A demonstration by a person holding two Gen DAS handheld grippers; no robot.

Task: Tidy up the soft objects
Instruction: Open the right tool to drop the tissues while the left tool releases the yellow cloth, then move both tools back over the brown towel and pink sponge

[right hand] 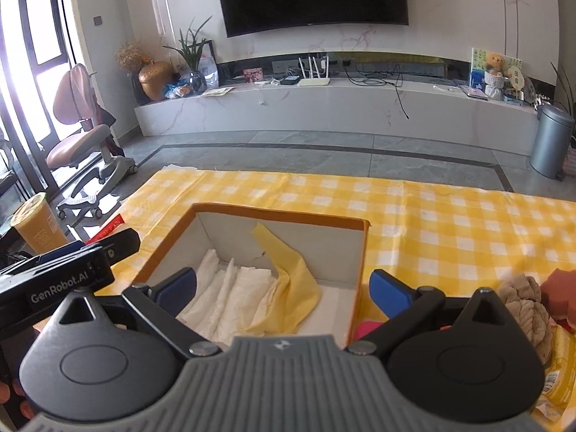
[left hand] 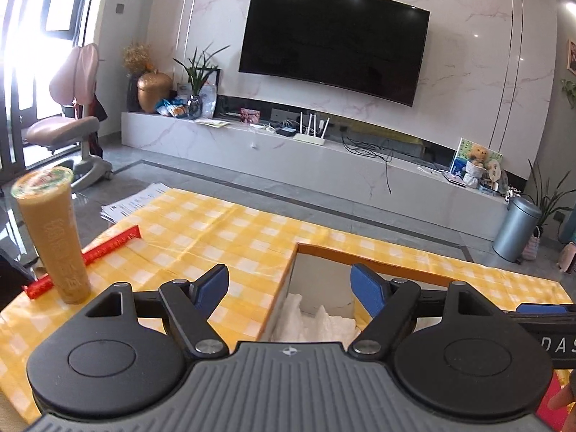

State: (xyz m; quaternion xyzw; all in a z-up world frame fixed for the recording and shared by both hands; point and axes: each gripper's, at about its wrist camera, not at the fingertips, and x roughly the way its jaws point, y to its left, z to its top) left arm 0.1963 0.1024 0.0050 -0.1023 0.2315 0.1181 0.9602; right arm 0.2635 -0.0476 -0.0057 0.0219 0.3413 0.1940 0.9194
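Note:
An open box point(right hand: 280, 213) with an orange rim and white walls stands on the yellow checked tablecloth point(right hand: 432, 216). A white cloth point(right hand: 230, 295) and a yellow cloth point(right hand: 295, 280) lie inside it. My right gripper point(right hand: 284, 288) is open and empty above the box's near edge. My left gripper point(left hand: 289, 284) is open and empty over the box's left wall point(left hand: 280, 284); white cloth point(left hand: 316, 320) shows below it. The left gripper's body point(right hand: 68, 273) shows at the left of the right wrist view. A beige knitted cloth point(right hand: 525, 306), a rust-red soft piece point(right hand: 558, 291) and a pink item point(right hand: 367, 327) lie right of the box.
A tall cup of beige drink point(left hand: 54, 234) stands at the table's left edge beside a red packet point(left hand: 108, 248). Papers point(left hand: 133, 201) lie at the far left corner. A yellow package point(right hand: 558, 374) sits at the near right. Beyond the table are a TV bench, a chair and a bin.

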